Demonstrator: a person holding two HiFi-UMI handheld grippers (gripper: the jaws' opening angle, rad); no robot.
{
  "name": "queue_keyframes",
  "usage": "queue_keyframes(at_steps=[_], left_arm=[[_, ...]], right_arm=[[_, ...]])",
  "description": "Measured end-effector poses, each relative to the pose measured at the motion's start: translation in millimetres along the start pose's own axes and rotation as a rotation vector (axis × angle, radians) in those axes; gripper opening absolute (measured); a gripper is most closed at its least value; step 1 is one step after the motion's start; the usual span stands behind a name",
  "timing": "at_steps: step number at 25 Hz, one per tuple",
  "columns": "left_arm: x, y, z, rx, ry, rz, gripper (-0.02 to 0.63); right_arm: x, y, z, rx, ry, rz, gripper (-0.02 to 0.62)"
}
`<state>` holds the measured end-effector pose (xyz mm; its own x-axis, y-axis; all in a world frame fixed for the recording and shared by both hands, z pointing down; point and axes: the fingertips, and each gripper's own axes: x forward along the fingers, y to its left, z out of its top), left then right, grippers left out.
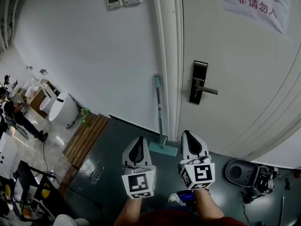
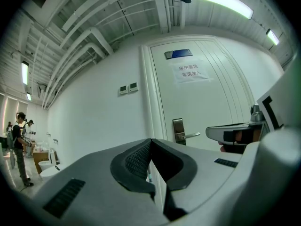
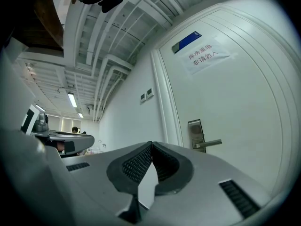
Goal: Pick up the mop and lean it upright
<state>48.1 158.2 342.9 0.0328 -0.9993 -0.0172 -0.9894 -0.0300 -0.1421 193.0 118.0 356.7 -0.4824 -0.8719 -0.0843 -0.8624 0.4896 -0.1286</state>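
From my head view the mop [image 1: 159, 108] stands straight ahead of both grippers, in the gap between them. Its flat head [image 1: 163, 148] is down on the dark floor [image 1: 113, 154] and its handle runs up the white wall [image 1: 94, 55] just beside the door frame [image 1: 167, 55]. The long axis is close to vertical, with the handle's free end pointing up and the foot pointing down, so I judge it is already leaning upright.

The left hand-held gripper [image 1: 139, 142] sits just left of the mop head and the right hand-held gripper [image 1: 190, 138] just right of it. Both point level toward the wall. The left looks a touch nearer the handle, though the margin is slight.

In its own view, the left hand-held gripper [image 2: 150, 142] has its jaws pressed together with nothing between the pads. The right hand-held gripper [image 3: 151, 145] is the same, jaws together and empty. Neither touches the mop.

If I had to grip it again, the jaws would first need to part, and the approach would be forward and slightly inward onto that vertical shaft, low down near the head
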Motion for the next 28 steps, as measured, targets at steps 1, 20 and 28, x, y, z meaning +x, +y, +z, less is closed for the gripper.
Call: queue_keyframes(at_steps=[1, 20, 28], left_arm=[[5, -3, 1, 0.001, -0.001, 0.0, 0.015], [109, 23, -18, -0.032, -0.02, -0.084, 0.015], [168, 81, -15, -0.052, -0.054, -0.101, 0.015]], right_arm=[[3, -4, 0, 0.001, -0.001, 0.002, 0.017], [94, -19, -16, -0.055, 0.014, -0.046, 0.017], [172, 1, -20, -0.065, 0.007, -0.09, 0.017]])
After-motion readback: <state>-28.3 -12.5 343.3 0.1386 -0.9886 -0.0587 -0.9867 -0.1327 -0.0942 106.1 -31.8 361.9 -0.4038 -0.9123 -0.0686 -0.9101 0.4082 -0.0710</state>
